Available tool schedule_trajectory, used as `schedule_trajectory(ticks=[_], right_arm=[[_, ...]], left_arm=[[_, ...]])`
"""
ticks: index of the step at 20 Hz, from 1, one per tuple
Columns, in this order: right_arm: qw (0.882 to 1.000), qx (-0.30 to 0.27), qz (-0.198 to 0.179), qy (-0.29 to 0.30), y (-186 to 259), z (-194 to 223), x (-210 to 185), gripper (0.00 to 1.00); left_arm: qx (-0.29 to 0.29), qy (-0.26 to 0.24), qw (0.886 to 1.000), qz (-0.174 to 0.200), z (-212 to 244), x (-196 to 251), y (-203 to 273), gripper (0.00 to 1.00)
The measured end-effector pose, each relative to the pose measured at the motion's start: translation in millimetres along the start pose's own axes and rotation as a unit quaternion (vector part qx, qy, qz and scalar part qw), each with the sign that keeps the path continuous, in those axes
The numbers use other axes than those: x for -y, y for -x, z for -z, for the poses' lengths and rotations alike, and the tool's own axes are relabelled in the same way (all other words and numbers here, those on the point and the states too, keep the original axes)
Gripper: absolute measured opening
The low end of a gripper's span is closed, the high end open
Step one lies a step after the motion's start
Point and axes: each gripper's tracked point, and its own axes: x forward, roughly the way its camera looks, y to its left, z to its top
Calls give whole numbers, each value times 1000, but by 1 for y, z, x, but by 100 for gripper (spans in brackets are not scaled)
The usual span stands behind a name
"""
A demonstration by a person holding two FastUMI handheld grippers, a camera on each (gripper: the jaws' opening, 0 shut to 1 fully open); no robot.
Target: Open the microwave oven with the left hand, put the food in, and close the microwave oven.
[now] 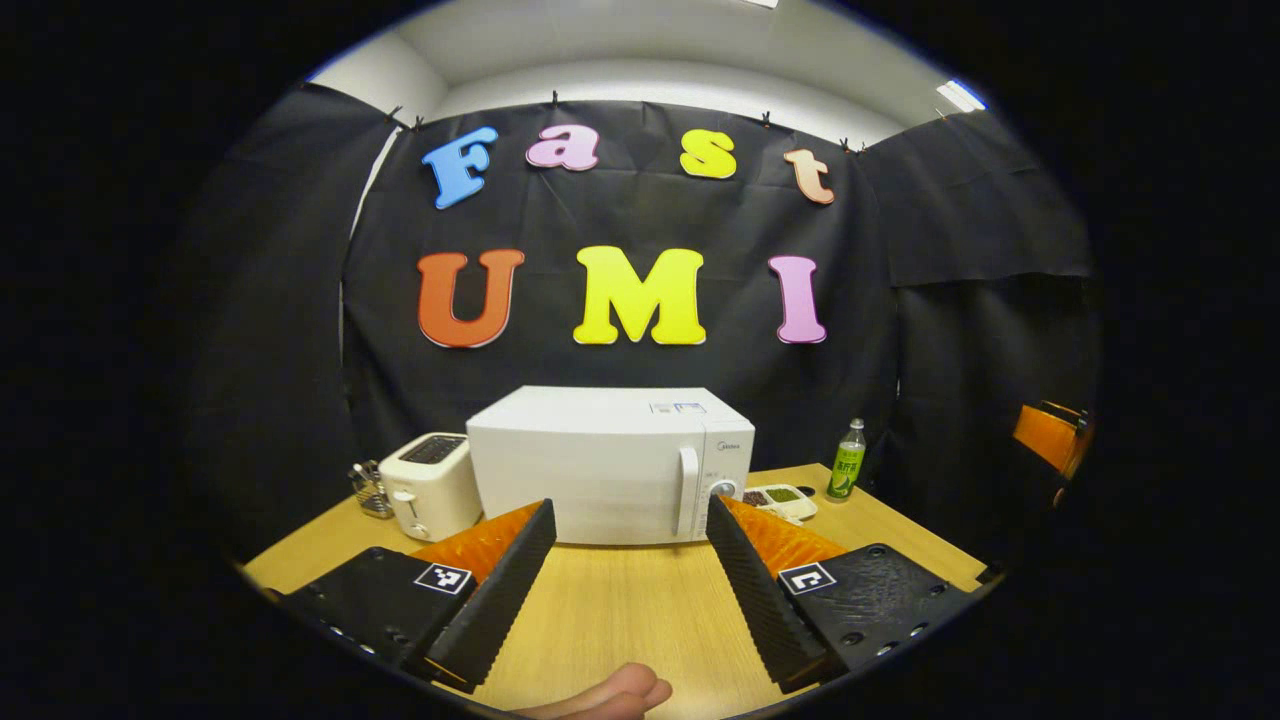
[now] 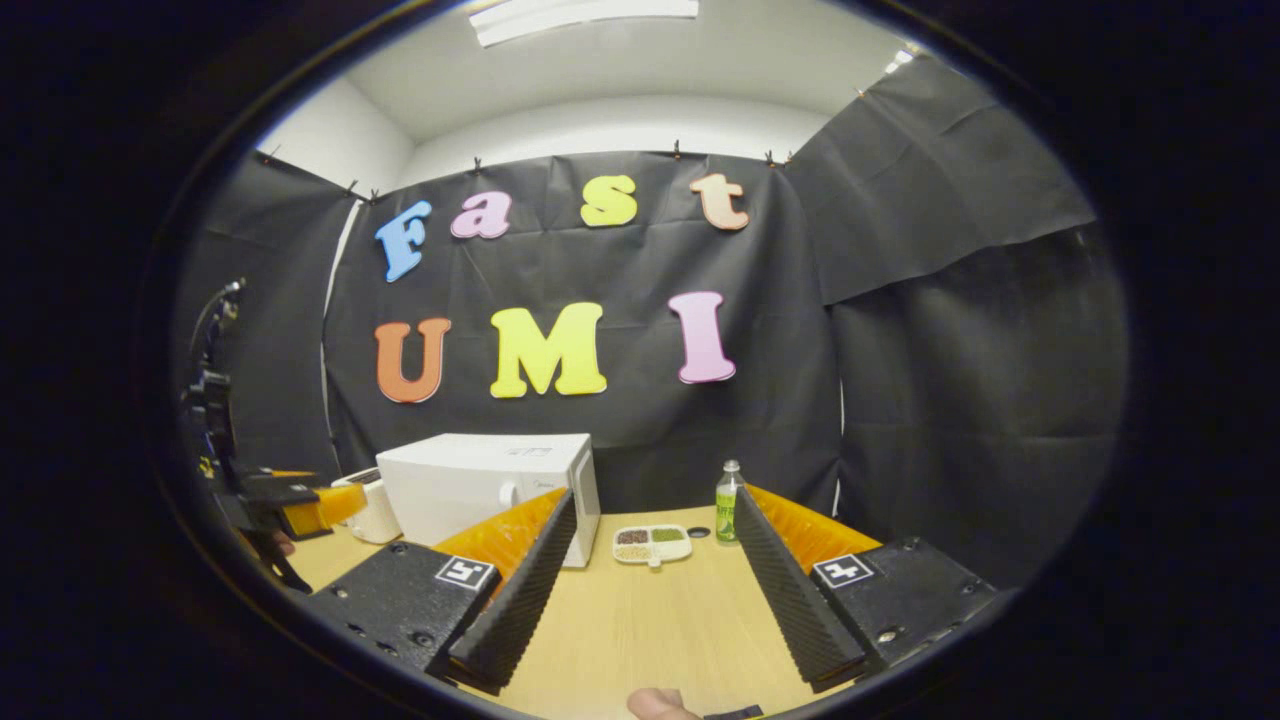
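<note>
Microwave (image 1: 610, 465): mid-bench (image 1: 620, 610), door shut, at 12 o'clock of my left tongs (image 1: 630, 570). Heavy, rigid; I'd pull its upright handle (image 1: 687, 490).

Food tray (image 2: 652, 544): beside it at 3 o'clock, light, spillable; grip the rim.

Right tongs (image 2: 650, 590): apart, empty, as are the left.

Smooth wood-grain table (image 1: 620, 610), glossy white microwave (image 1: 590, 470).

**Both cameras faced the back wall from the table's near edge**

Your left gripper view looked straight at the closed microwave oven (image 1: 610, 465), fairly near. Your right gripper view sat farther right and farther back, seeing the microwave oven (image 2: 490, 485) at an angle. Both shared the wooden table (image 1: 620, 610), toaster (image 1: 432, 485), food tray (image 2: 652, 544) and green bottle (image 2: 728, 503).
</note>
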Motion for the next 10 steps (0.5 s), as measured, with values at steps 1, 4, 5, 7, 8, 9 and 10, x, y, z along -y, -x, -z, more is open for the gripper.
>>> schedule_trajectory(ticks=[1, 4, 5, 7, 8, 9, 10], right_arm=[[1000, 3, -5, -2, 10, -10, -6, 100], [1000, 13, 4, 1, 35, -35, -7, 92], [1000, 17, 10, 4, 46, -41, -7, 92], [999, 33, 18, -5, 68, -57, -5, 100], [999, 40, 20, -12, 76, -64, -5, 100], [999, 46, 16, -16, 82, -68, -8, 91], [999, 50, 6, -18, 87, -75, -13, 91]], left_arm=[[10, 2, 1000, -11, -15, -6, 17, 95], [50, 5, 998, -39, -59, -25, 62, 95], [53, 5, 998, -33, -66, -24, 78, 95], [64, 10, 997, -46, -74, -37, 107, 95], [64, 13, 996, -55, -72, -45, 120, 95], [62, 15, 996, -61, -69, -49, 130, 95], [60, 14, 996, -62, -65, -49, 138, 84]])
